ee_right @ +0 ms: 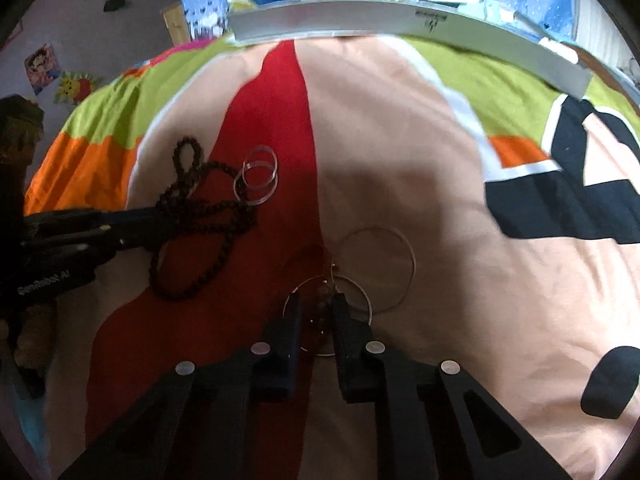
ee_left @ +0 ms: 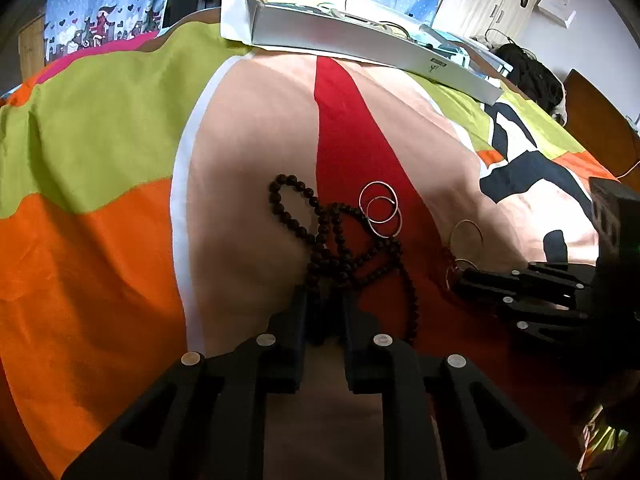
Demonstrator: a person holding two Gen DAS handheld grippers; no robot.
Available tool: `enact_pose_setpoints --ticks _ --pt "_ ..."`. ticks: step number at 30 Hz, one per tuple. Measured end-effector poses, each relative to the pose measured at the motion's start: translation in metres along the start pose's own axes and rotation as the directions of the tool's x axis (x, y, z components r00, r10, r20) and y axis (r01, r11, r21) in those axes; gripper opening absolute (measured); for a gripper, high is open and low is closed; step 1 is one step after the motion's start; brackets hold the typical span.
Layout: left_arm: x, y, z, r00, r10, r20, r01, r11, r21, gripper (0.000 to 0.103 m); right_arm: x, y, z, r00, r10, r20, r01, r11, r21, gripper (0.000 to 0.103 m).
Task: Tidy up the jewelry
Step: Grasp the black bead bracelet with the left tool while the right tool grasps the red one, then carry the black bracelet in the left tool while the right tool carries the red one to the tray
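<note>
A long string of dark beads (ee_left: 340, 248) lies in loops on a bright bedspread (ee_left: 100, 240), mostly on the red stripe. The left gripper (ee_left: 325, 312) is low over the near end of the beads. Its two black fingers (ee_left: 294, 332) sit on each side of a bunch of beads with a small gap left, so I cannot tell if they are squeezing them.

Just past the beads lie two small silver rings (ee_left: 380, 210), one partly over the other, flat on the red stripe.

To the right are thin wire hoops (ee_right: 378, 268) with small reddish beads where they join. One big hoop lies on the pale pink part. The right gripper (ee_right: 316, 312) is down on the smaller hoop by it. Its fingers (ee_right: 348, 320) are close together around the little reddish beads, but whether they grip is not clear.

At the far edge of the bed lies a long flat gray box (ee_right: 400, 24). Behind it hangs a blue curtain (ee_left: 100, 12) with small hearts.
</note>
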State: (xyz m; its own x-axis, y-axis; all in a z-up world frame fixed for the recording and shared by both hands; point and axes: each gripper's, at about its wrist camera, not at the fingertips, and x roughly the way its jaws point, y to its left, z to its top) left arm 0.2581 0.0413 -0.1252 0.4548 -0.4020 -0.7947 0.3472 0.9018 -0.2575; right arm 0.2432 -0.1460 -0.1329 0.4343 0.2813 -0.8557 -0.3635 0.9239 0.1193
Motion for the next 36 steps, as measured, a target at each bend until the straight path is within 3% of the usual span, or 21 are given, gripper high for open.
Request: enact_pose_setpoints --ticks 7,18,30,36 --pt "-0.008 0.004 0.000 1.000 -0.017 0.005 0.018 0.999 -0.049 0.003 -0.006 0.000 -0.005 0.999 0.004 0.033 -0.005 1.000 0.018 0.009" --pt "-0.032 -0.008 -0.011 0.999 0.033 0.038 -0.032 0.999 -0.030 0.003 -0.057 -0.006 -0.028 0.985 0.033 0.167 -0.043 0.997 0.057 0.008" --pt "-0.087 -0.024 -0.040 0.999 -0.004 0.039 0.010 0.987 -0.160 0.003 -0.099 -0.004 -0.047 0.967 0.049 0.250 -0.072 0.994 0.084 0.008" --pt "-0.106 -0.040 -0.051 0.998 -0.011 0.060 0.022 0.983 -0.182 0.003 -0.123 -0.006 -0.059 0.957 0.044 0.287 -0.073 0.993 0.089 0.008"
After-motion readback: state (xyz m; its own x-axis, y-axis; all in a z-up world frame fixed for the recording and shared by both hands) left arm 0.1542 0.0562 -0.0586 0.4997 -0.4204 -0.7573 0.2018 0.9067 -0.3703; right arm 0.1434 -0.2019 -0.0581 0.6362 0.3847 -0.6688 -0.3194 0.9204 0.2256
